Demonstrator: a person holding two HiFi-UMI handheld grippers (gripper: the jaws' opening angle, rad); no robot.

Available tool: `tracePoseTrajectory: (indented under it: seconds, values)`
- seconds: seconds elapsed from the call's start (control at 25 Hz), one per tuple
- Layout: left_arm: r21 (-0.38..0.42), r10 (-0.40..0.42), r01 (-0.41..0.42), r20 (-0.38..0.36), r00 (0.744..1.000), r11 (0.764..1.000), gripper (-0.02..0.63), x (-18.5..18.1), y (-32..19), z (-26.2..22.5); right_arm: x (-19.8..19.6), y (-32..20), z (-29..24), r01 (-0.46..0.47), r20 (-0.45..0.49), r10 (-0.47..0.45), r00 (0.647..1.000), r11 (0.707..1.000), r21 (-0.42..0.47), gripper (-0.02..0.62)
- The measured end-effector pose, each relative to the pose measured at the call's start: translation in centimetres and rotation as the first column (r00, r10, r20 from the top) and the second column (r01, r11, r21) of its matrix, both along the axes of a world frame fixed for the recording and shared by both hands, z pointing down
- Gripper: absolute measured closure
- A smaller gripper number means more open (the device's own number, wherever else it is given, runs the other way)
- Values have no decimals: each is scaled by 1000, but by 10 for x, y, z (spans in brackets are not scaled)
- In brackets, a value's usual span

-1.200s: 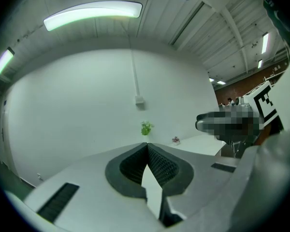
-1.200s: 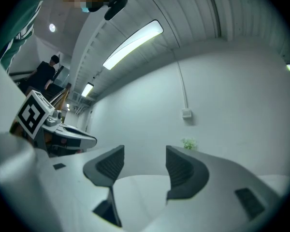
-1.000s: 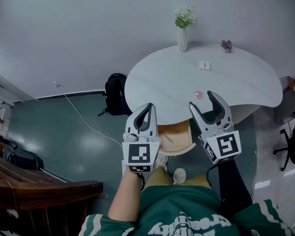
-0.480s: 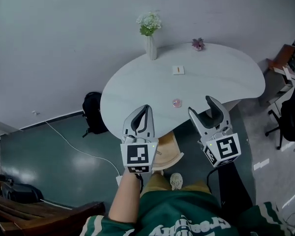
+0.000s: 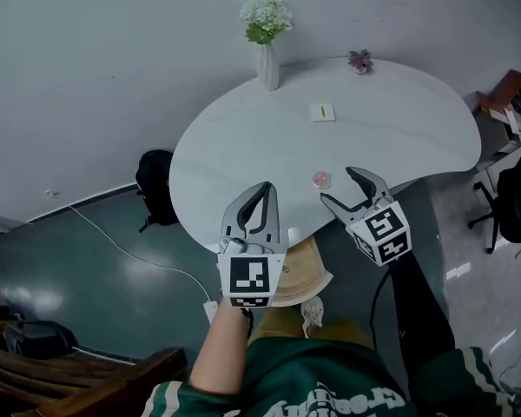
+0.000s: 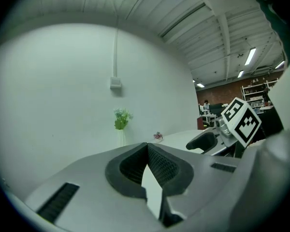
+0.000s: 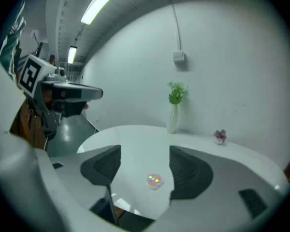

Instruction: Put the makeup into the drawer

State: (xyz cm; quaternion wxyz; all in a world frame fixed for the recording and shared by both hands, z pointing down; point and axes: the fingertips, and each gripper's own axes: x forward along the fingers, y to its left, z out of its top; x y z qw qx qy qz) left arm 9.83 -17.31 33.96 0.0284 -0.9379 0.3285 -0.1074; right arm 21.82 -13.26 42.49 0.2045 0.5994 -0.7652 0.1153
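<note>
The left gripper (image 5: 262, 187) is held out on a bare forearm over the near edge of the white table (image 5: 243, 137), nearly level, its jaws pressed together on nothing. The right gripper (image 5: 339, 187) tilts downward toward the tabletop; its jaws stand spread wide and have just been opening, with nothing between the pads. The makeup (image 5: 321, 180), a small round pink case, lies on the table just ahead of the right gripper's tips, untouched. Below the table edge a wooden drawer (image 5: 302, 272) stands pulled open; its contents cannot be made out. At the far edge a white vase (image 5: 267, 69) holds flowers.
</note>
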Motion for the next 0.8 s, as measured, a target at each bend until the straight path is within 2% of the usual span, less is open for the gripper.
tracePoseTrajectory:
  seconds: [0.16,0.36,0.56,0.68,0.8]
  values:
    - [-14,19,-19,30,999,1000,606,0,-14,20,6,-26,58,45,-42,-52,998,986,-161,279]
    - [-27,30,-29,41,999,999,606,0,-32,39,13,-49,110,95,-73,-124,990,945,-312,278]
    - [-50,35,-32,47,998,998,606,-4,-43,51,11,-59,146,129,-77,-177,981,900,-417,273]
    - [-60,26,-23,50,998,998,606,-9,-49,56,12,-57,165,150,-81,-213,974,868,-474,253]
    - [-70,16,-12,52,999,997,606,-14,-52,61,12,-55,177,162,-90,-238,967,848,-505,230]
